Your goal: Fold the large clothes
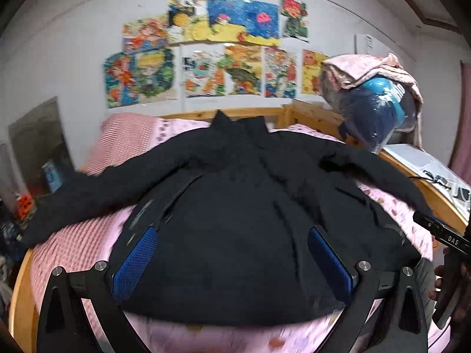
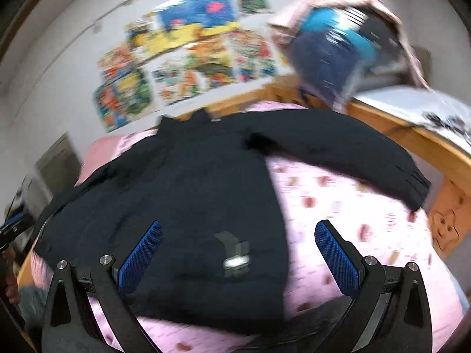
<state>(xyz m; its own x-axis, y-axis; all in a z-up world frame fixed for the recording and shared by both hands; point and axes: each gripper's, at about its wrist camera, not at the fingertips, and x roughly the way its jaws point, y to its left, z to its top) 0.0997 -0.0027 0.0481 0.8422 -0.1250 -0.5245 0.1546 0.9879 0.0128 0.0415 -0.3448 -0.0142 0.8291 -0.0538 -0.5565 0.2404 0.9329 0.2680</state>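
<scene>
A large black jacket [image 1: 235,200] lies spread flat on a pink bed [image 1: 73,244], collar toward the wall and both sleeves stretched out to the sides. My left gripper [image 1: 232,250] hovers open above the jacket's lower body, nothing between its blue pads. In the right wrist view the same jacket [image 2: 188,194] fills the left and middle, with its right sleeve [image 2: 353,150] reaching across the pink sheet [image 2: 338,206]. My right gripper [image 2: 238,250] is open above the jacket's lower right edge, near a small grey label [image 2: 234,254]. The right gripper's body [image 1: 441,232] shows at the left view's right edge.
A wooden bed frame [image 1: 323,117] runs around the mattress. A bundle of bagged blue and pink bedding [image 1: 376,100] sits at the back right corner. Colourful drawings [image 1: 206,53] cover the wall. A white surface with cables [image 1: 435,170] stands to the right.
</scene>
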